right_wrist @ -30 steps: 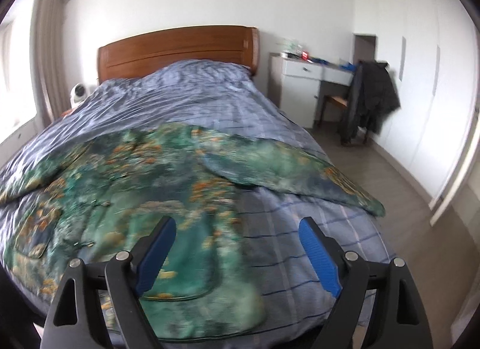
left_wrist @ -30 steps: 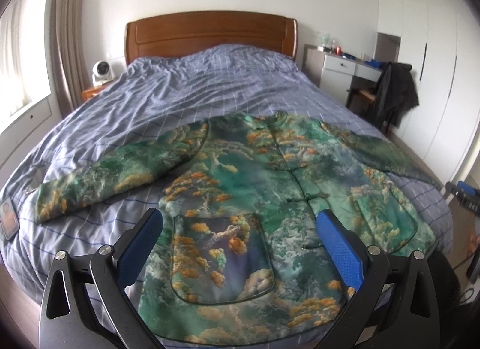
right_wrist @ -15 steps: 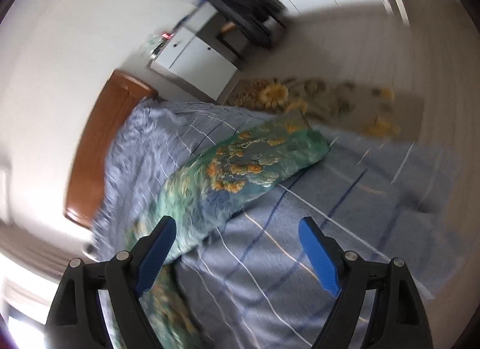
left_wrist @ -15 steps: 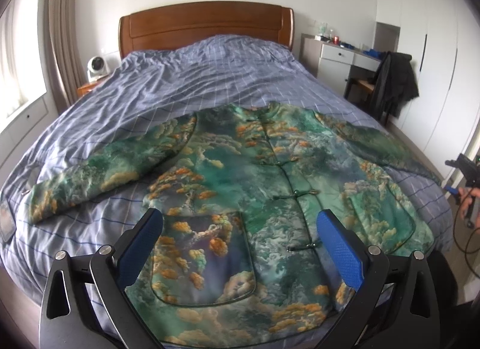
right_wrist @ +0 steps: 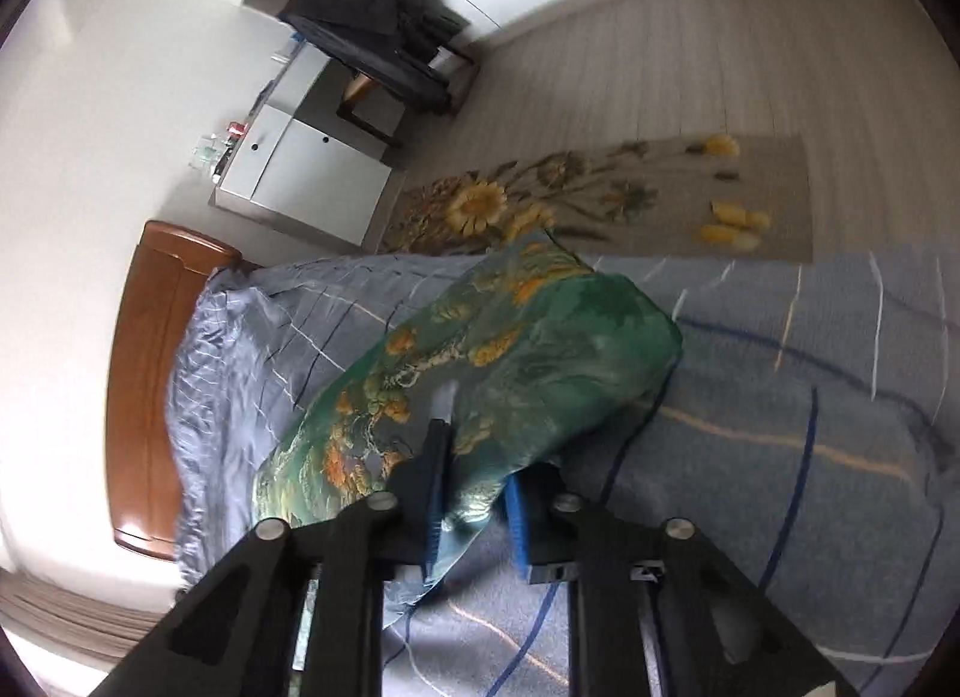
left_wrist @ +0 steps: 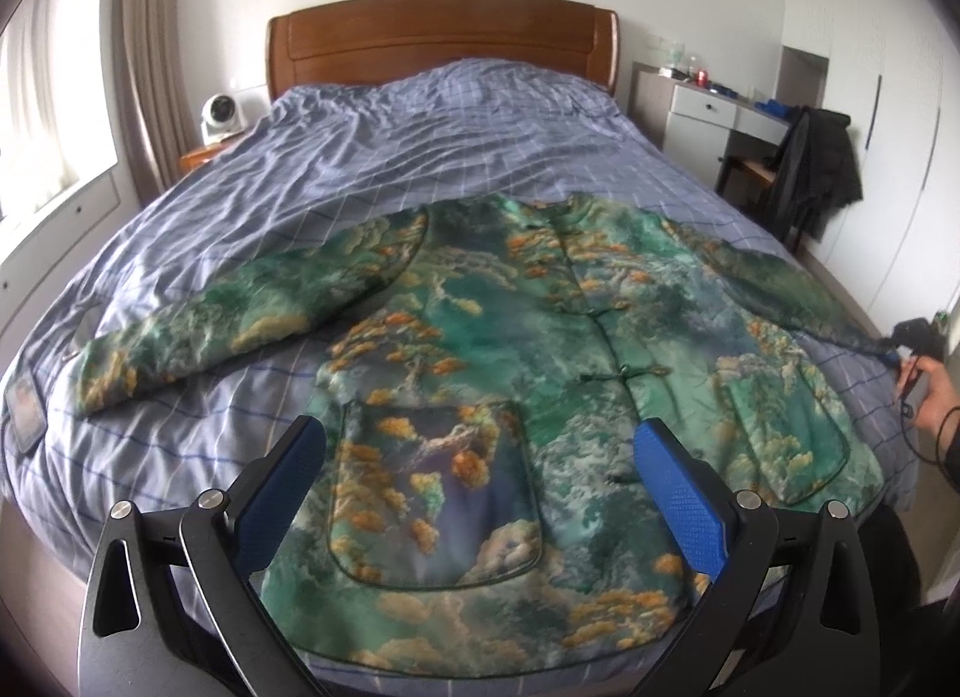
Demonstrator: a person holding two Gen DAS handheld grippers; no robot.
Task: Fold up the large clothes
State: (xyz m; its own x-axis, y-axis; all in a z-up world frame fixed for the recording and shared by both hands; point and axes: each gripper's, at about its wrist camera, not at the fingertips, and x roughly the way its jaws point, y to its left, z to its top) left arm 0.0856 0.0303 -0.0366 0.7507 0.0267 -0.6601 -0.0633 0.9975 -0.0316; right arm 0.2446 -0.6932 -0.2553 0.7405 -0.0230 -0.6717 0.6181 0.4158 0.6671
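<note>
My right gripper (right_wrist: 474, 523) is pinching the jacket (left_wrist: 540, 373) sleeve (right_wrist: 480, 373) near its cuff; my left gripper (left_wrist: 480, 493) hangs spread wide above the hem, jacket flat on the bed (left_wrist: 420, 157) just ahead. Thin bite here, I reckon: slick padded fabric could slip out as I swing it across

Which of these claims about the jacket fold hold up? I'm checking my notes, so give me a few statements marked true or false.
1. The right tongs are shut on the jacket's sleeve. True.
2. The left tongs grip the hem. False: they hang open above the jacket, holding nothing.
3. The jacket lies front up on the bed. True.
4. The jacket is already folded in half. False: it lies spread, both sleeves out.
5. A fan stands beside the headboard. True.
</note>
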